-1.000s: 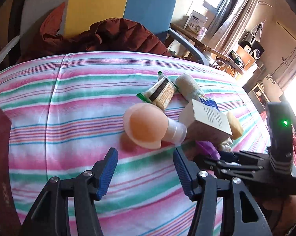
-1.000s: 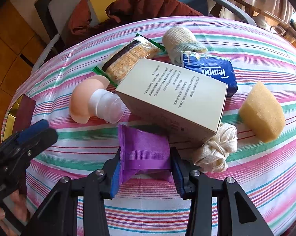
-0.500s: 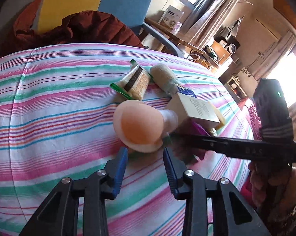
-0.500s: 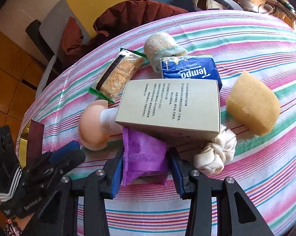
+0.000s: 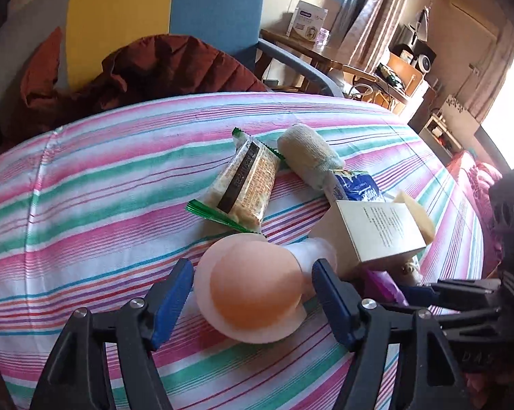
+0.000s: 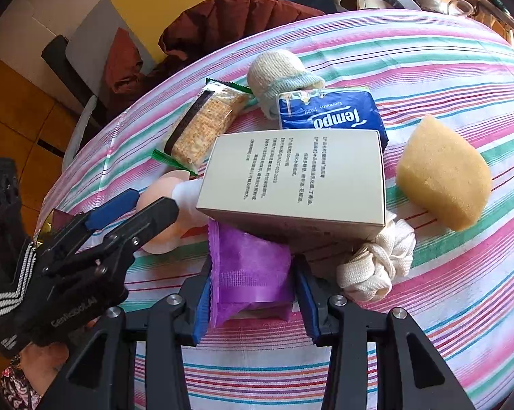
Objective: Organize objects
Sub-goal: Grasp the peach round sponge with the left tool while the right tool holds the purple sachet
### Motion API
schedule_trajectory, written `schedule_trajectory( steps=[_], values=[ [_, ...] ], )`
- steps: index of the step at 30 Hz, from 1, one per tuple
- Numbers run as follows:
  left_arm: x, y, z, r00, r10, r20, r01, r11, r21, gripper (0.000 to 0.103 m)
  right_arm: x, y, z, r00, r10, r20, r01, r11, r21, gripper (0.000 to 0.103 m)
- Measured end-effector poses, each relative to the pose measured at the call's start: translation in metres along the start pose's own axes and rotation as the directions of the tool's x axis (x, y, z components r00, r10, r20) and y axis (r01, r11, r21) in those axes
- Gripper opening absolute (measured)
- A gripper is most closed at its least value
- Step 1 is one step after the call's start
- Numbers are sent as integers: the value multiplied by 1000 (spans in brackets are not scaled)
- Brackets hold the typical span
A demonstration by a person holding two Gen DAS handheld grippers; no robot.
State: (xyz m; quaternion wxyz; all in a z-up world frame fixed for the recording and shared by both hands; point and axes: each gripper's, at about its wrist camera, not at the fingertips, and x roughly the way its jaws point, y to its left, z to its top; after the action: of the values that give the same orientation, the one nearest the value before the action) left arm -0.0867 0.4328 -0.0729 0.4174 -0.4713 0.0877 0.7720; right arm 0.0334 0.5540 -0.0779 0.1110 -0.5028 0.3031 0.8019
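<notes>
A: What lies on the striped cloth (image 5: 86,184) of the bench?

B: A soft, matte peach mushroom (image 5: 253,294) with a white stem, a crinkly cracker pack (image 5: 246,184), a knitted sock roll (image 5: 308,157), a glossy blue tissue pack (image 6: 328,112), a smooth cardboard box (image 6: 294,174), a porous yellow sponge (image 6: 441,171) and a knotted white rope (image 6: 376,263).

A: And the left claw (image 5: 251,294)?

B: Its jaws are opening, wide, with the mushroom cap between the blue pads (image 5: 171,297), none pressing it. The stem points toward two o'clock, against the box.

A: The right claw (image 6: 251,294)?

B: Clamped on a crinkled purple packet (image 6: 250,270), which juts toward twelve o'clock under the box's near edge. The rope lies just beside it at two o'clock.
</notes>
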Motion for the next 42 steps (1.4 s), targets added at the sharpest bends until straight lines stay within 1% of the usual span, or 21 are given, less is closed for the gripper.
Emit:
schedule_trajectory(
  steps=[1, 3, 6, 8, 11, 14, 19, 23, 25, 31, 37, 39, 42],
  values=[
    [3, 2, -2, 1000, -27, 6, 27, 999, -28, 75, 0, -1, 0, 1000, 4, -2, -4, 1000, 4, 44],
    [4, 10, -7, 997, -72, 27, 74, 994, -83, 75, 1, -3, 1, 1000, 15, -6, -15, 1000, 14, 44],
    [0, 21, -18, 989, -130, 65, 137, 983, -126, 64, 2, -6, 2, 1000, 29, -9, -29, 999, 31, 44],
    [-3, 28, -24, 985, -155, 73, 165, 975, -150, 52, 2, -6, 2, 1000, 29, -8, -29, 999, 36, 44],
    [-10, 31, -36, 981, -166, 100, 181, 970, -162, 51, 2, -4, 1, 1000, 25, -6, -25, 999, 27, 44],
    [-20, 32, -49, 982, -150, 117, 168, 973, -162, 50, 2, -4, 1, 1000, 21, -6, -20, 1000, 20, 44],
    [-46, 43, -82, 979, -120, 166, 156, 962, -226, 50, 2, -3, 2, 1000, 16, -5, -16, 1000, 9, 44],
    [-64, 46, -105, 980, -74, 186, 115, 969, -219, 50, 2, 2, 0, 1000, 4, -4, -4, 1000, -21, 44],
    [-71, 45, -113, 980, -59, 190, 101, 971, -218, 50, 2, 6, 0, 1000, 15, -4, -16, 999, -35, 44],
    [-93, 53, -137, 976, -56, 208, 110, 960, -257, 50, 8, 19, -4, 998, 63, -27, -65, 995, -80, 44],
    [-129, 65, -153, 962, -39, 272, 120, 950, -290, 50, 11, 27, -8, 998, 57, -33, -60, 990, -125, 44],
    [-143, 68, -155, 954, -33, 299, 125, 948, -293, 50, 12, 27, -8, 998, 58, -30, -61, 990, -124, 44],
    [-166, 71, -155, 939, 3, 344, 102, 953, -286, 50, 11, 27, -8, 997, 68, -28, -71, 990, -121, 44]
  ],
)
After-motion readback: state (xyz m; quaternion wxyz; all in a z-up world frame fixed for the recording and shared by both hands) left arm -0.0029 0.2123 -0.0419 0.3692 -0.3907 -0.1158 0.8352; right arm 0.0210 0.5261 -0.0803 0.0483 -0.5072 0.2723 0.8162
